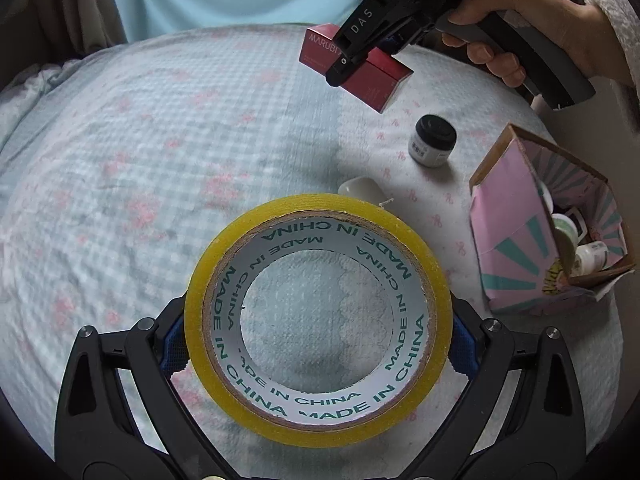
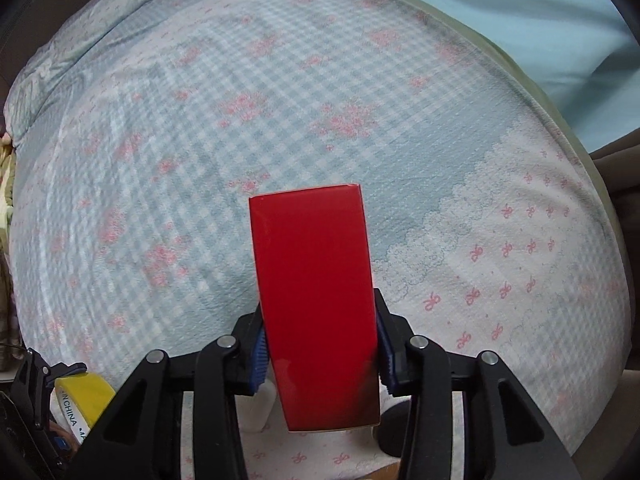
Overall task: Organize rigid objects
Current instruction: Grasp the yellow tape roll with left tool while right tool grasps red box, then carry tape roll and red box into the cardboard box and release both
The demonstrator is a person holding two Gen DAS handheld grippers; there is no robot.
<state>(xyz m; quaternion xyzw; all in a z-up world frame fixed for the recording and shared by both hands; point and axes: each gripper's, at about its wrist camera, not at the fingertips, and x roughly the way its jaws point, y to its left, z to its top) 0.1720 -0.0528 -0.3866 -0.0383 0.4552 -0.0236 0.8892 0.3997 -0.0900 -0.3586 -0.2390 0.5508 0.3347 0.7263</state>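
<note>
Glossy red carton [image 2: 316,304], shiny tape roll [image 1: 318,320], textured cloth bedspread [image 2: 280,100].

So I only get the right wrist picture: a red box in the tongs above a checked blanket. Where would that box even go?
Observer: The left wrist view shows an open pink carton at the blanket's right edge, with small bottles already in it.
Operator: Anything still loose on the blanket?
Observer: Yes, a black-lidded jar stands between the red box and the carton, and a pale rounded thing lies nearer.
Operator: And that yellow bit at my corner?
Observer: It is a tape roll, clamped in the left tongs, with MADE IN CHINA printed inside.
</note>
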